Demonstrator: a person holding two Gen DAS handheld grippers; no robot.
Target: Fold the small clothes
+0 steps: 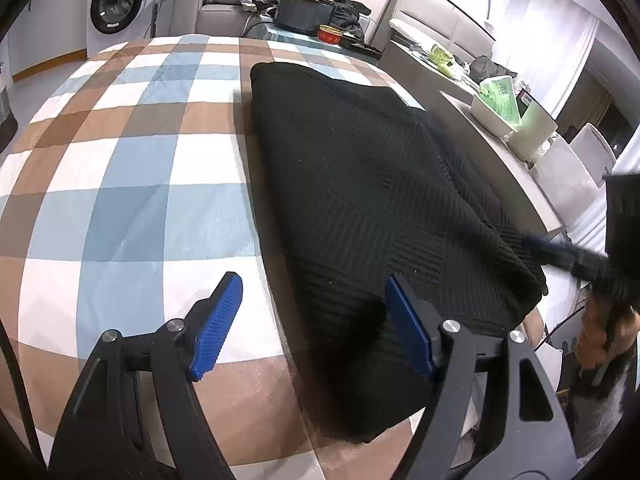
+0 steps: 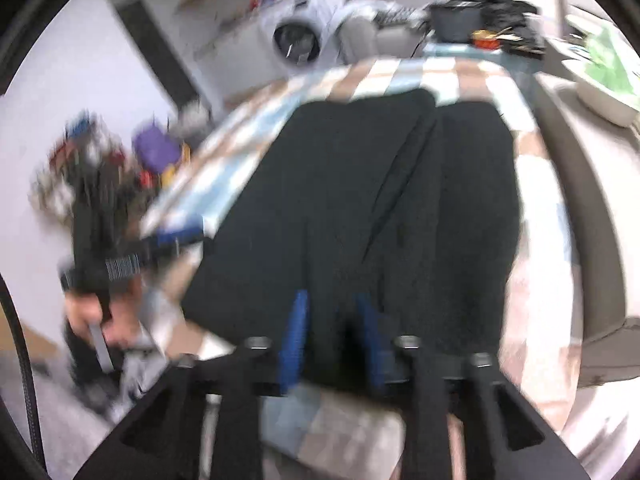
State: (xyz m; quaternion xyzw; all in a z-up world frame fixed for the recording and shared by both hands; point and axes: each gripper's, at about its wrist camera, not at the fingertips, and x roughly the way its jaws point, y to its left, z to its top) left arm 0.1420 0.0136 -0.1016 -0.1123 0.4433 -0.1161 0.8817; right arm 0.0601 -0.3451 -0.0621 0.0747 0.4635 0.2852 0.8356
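A black ribbed knit garment [image 1: 372,200] lies folded on a checked blue, brown and white cloth [image 1: 132,168]. My left gripper [image 1: 312,300] is open, its blue pads [image 1: 218,320] apart above the garment's near left edge, holding nothing. In the blurred right wrist view the same garment [image 2: 360,200] shows two overlapping layers. My right gripper [image 2: 332,320] is over its near edge, blue pads [image 2: 294,336] narrowly apart with black fabric between them. The right gripper also shows blurred at the right edge of the left wrist view [image 1: 592,268].
A washing machine [image 1: 116,4] stands at the back left. A black case [image 1: 306,10], dark clothes and a red tin [image 1: 330,34] sit beyond the cloth. A white bin with green packets [image 1: 508,108] stands on a side table at right.
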